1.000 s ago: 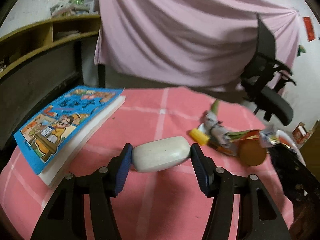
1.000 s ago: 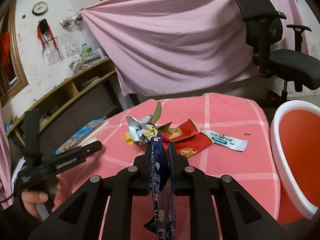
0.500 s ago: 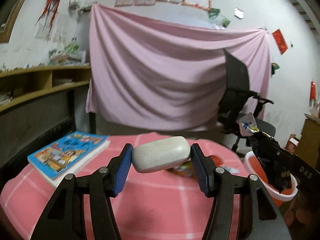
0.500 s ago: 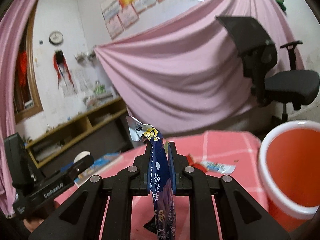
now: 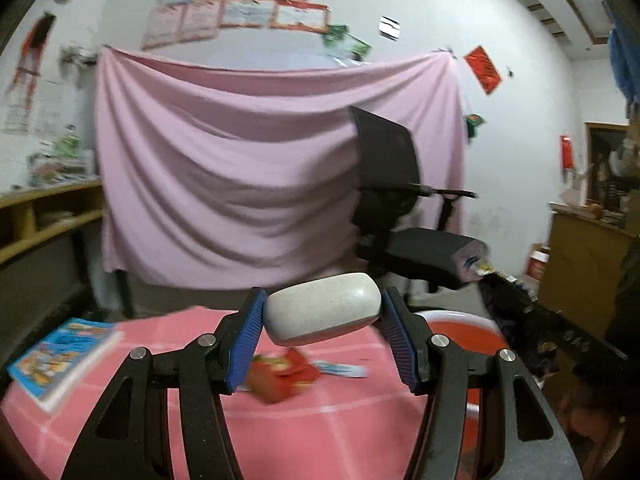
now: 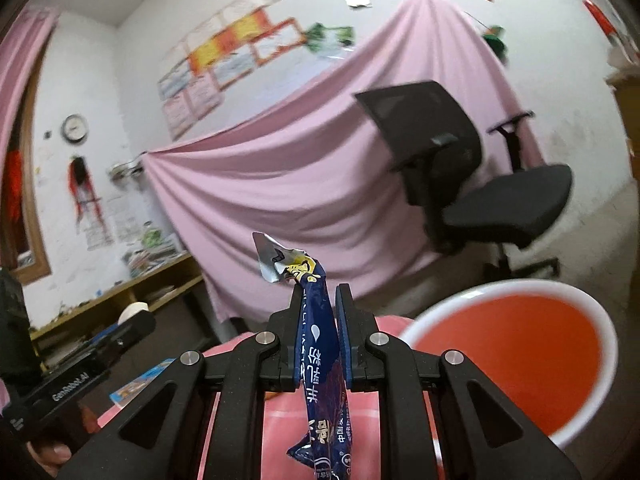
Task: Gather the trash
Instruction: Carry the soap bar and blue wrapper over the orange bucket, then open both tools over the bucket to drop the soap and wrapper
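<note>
My left gripper [image 5: 322,312] is shut on a pale oval stone-like lump [image 5: 322,309], held above the pink table [image 5: 280,432]. My right gripper [image 6: 320,300] is shut on a dark blue snack wrapper [image 6: 318,344] whose tail hangs below the fingers. It is raised, with the red bin [image 6: 516,356] with a white rim just to its right and lower. The bin also shows in the left wrist view [image 5: 460,320], behind the left gripper's right finger. Red wrappers [image 5: 280,372] and a white sachet [image 5: 340,368] lie on the table.
A blue picture book [image 5: 60,356] lies at the table's left edge. A black office chair [image 5: 400,216] stands behind the table before a pink hanging cloth [image 5: 240,184]. Wooden shelves [image 5: 44,216] run along the left wall. A wooden cabinet [image 5: 588,264] stands at the right.
Both grippers have risen and tilted up, each still holding its item. The table trash has dropped low in view. The red bin now sits closer under the right gripper.
</note>
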Tool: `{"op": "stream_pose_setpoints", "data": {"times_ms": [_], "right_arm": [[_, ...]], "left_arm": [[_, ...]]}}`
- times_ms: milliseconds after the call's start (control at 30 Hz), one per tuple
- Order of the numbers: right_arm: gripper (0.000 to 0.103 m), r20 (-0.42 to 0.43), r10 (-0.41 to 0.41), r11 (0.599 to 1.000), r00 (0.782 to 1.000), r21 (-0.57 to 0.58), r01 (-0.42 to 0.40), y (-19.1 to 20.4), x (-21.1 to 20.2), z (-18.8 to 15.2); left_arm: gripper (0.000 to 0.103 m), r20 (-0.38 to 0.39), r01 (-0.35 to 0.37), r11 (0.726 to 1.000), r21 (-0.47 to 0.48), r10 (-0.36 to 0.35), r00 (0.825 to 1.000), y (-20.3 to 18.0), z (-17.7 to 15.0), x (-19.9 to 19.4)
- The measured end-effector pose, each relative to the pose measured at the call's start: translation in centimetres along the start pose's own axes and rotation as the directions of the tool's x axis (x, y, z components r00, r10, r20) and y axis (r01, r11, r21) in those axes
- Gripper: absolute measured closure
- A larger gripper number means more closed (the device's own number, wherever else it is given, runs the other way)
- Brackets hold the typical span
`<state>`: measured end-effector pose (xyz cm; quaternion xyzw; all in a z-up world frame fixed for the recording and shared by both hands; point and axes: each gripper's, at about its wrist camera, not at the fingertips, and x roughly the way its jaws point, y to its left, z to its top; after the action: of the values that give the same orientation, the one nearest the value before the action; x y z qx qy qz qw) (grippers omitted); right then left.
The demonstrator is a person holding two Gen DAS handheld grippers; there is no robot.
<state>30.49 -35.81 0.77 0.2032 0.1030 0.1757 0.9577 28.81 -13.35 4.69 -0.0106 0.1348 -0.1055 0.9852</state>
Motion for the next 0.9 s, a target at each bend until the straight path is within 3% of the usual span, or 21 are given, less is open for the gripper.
{"op": "stream_pose_setpoints", "data": {"times_ms": [100,267,467,600,733,900], "right_arm": [[0.091,-0.028,-0.053,0.996,0.998,0.069,0.055,-2.4,-0.1,0.4],[0.089,-0.051,-0.101,0.980,0.994,0.169,0.109,-5.9,-0.3,1.1],[0.089,-0.155,-0.158,0.933,0.975,0.299,0.198,-10.4,0.1,0.5],[0.089,-0.209,-0.186,0.897,0.960,0.362,0.253,-12.6,0.0,0.0],[0.073,-0.210,-0.193,0.880,0.958,0.395,0.264,-13.7,-0.7,0.1],[0.069,-0.203,-0.192,0.875,0.960,0.408,0.261,-14.1,-1.3,0.2]], "left_arm": [[0.050,-0.051,0.072,0.997,-0.023,-0.073,0.996,-2.1,0.7,1.9],[0.050,-0.158,0.155,0.984,-0.082,-0.167,0.973,-5.2,1.5,6.0],[0.050,-0.278,0.175,0.980,-0.094,-0.195,0.941,-8.8,0.3,10.2],[0.050,-0.367,0.188,0.977,-0.097,-0.210,0.906,-10.7,-1.1,12.2],[0.049,-0.423,0.181,0.980,-0.084,-0.199,0.884,-11.5,-2.2,13.4],[0.047,-0.451,0.174,0.976,-0.129,-0.214,0.867,-10.2,-3.3,13.5]]}}
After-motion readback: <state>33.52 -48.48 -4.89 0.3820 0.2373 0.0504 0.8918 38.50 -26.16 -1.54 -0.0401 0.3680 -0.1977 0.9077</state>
